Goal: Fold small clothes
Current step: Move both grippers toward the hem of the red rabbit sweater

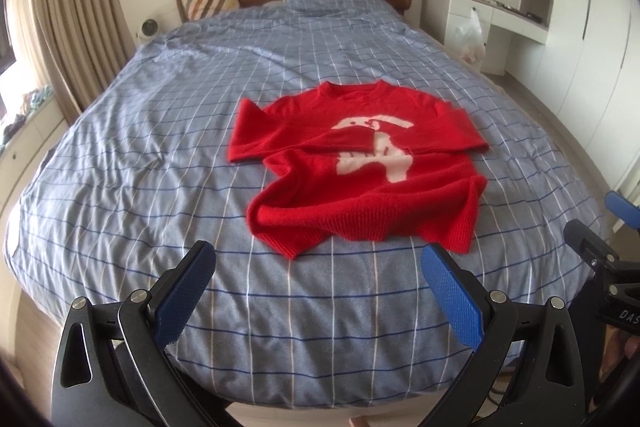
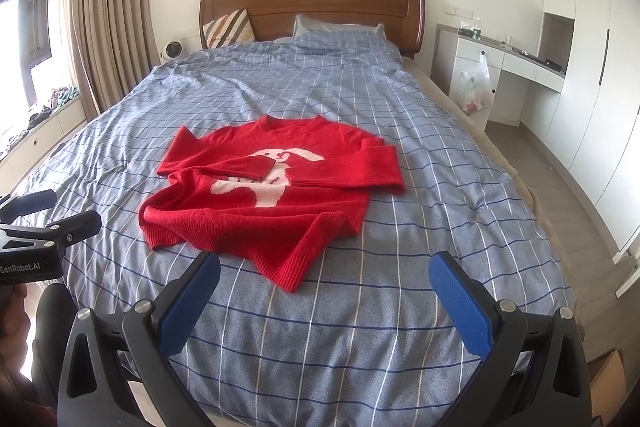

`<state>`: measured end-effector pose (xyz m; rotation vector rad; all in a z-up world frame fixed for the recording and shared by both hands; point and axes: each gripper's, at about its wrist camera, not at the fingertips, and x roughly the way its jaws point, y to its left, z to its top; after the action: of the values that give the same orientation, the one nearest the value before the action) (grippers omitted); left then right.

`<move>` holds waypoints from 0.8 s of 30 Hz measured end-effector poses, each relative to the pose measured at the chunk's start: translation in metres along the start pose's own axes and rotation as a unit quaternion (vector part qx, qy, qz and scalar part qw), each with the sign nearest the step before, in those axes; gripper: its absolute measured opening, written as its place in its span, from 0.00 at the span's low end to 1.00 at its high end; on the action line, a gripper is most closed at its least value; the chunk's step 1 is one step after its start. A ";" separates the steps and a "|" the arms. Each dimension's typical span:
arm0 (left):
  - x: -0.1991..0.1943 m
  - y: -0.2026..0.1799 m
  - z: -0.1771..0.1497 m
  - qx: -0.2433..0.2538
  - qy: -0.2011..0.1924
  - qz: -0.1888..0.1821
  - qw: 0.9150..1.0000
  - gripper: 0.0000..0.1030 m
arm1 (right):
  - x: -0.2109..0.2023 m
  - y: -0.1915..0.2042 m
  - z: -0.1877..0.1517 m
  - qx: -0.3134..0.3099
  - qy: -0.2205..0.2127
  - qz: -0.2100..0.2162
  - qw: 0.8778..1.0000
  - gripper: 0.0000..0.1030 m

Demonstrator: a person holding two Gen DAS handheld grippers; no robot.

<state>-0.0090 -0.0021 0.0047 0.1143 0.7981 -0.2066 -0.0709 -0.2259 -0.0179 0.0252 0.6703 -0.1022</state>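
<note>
A small red sweater [image 1: 360, 167] with a white animal design lies face up on the blue checked bed cover [image 1: 160, 147]. Both sleeves are folded across its chest and its bottom hem is rumpled toward me. It also shows in the right wrist view [image 2: 272, 187]. My left gripper [image 1: 320, 259] is open and empty, above the cover just short of the hem. My right gripper [image 2: 328, 271] is open and empty, its left fingertip close to the hem. The right gripper shows at the right edge of the left wrist view [image 1: 600, 239].
A wooden headboard [image 2: 312, 7] and pillows stand at the far end. Curtains [image 2: 108, 7] hang at the left. A white desk [image 2: 508, 63] with a plastic bag and wardrobes line the right wall, with wood floor [image 2: 568, 195] beside the bed.
</note>
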 end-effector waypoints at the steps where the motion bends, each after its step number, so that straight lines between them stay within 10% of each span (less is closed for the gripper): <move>1: 0.000 0.000 0.000 -0.001 0.000 -0.001 1.000 1.00 | 0.000 0.001 0.000 -0.001 0.000 0.001 1.000 1.00; 15: -0.003 0.005 0.002 -0.010 -0.005 -0.027 1.000 1.00 | -0.002 0.002 0.002 -0.005 -0.006 0.003 1.000 1.00; 24: 0.069 0.076 -0.022 -0.082 0.067 -0.031 0.994 1.00 | 0.025 -0.047 -0.015 0.031 0.010 -0.012 0.999 1.00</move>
<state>0.0396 0.0659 -0.0590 -0.0524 0.9502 -0.1935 -0.0656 -0.2735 -0.0443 0.0780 0.6867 -0.1455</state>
